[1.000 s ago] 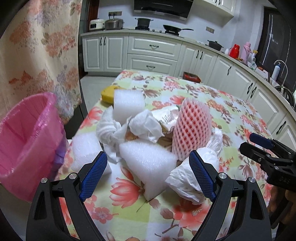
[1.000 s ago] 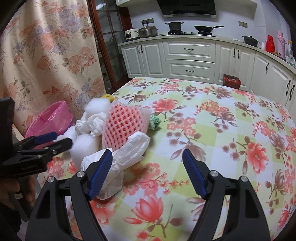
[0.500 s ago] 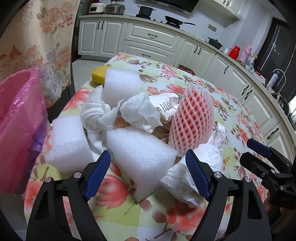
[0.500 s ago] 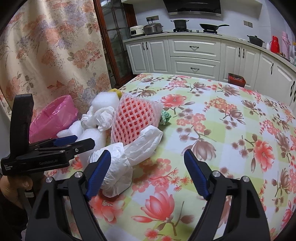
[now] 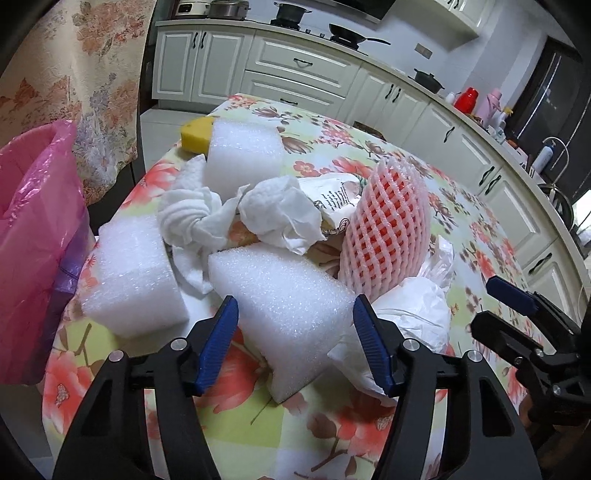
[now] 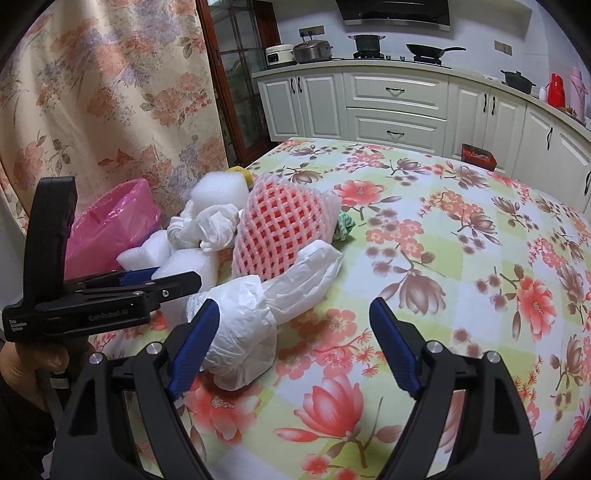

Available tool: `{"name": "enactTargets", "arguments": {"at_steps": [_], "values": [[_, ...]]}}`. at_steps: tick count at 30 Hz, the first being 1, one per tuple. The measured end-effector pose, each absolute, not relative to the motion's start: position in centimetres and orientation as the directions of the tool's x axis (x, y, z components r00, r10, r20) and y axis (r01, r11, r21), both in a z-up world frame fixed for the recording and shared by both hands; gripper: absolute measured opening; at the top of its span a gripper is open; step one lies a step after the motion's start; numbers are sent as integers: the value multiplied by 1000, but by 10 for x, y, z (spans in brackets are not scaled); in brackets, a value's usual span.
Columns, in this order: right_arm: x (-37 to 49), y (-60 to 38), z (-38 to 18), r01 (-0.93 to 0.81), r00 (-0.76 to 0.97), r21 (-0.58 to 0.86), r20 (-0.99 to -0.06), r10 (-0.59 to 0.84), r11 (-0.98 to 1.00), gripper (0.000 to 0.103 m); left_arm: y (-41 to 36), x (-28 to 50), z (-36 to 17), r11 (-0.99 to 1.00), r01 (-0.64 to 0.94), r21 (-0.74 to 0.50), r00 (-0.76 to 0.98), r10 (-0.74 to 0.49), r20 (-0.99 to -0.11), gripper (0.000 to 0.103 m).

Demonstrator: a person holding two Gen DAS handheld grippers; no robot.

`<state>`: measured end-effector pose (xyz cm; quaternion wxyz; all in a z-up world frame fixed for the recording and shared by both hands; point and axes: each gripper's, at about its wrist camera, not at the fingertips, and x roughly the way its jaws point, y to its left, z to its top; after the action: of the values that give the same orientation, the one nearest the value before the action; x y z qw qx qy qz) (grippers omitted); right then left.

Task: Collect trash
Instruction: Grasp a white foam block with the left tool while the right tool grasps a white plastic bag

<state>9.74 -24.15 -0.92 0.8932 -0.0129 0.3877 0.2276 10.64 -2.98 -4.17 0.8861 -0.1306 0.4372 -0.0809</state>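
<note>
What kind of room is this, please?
Most likely a home kitchen. White cabinets run along the wall, a pot and a pan stand on the stove under a hood, and the table has a flowered cloth.

Both fisheye views were evenly lit by soft indoor light, with only faint shadows. Straight white kitchen cabinets [image 5: 295,74] bowed at the rims, and corners fell to black. The crinkled white plastic bag [image 6: 258,317] glared slightly. Focus stayed sharp.

Floral-clothed table [image 6: 461,258], foam blocks [image 5: 280,306], crumpled tissues [image 5: 280,218], plastic bag [image 6: 258,325]
</note>
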Motion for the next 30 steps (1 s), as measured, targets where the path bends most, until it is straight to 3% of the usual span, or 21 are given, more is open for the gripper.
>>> {"name": "enactTargets", "arguments": {"at_steps": [19, 24, 26, 30], "values": [[96, -208, -34, -451, 544, 142, -740, 397, 881, 80, -11, 80, -12, 957, 47, -287, 659, -246, -711, 60], [101, -197, -44, -453, 536, 126, -753, 383, 883, 64, -6, 73, -4, 961, 48, -273, 681, -231, -695, 60], [103, -192, -46, -465, 524, 127, -759, 388, 876, 47, -5, 71, -1, 962, 49, -270, 690, -228, -687, 60], [98, -186, -42, -486, 529, 110, -752, 392, 867, 34, -2, 68, 4, 962, 49, -269, 703, -225, -675, 60]]}}
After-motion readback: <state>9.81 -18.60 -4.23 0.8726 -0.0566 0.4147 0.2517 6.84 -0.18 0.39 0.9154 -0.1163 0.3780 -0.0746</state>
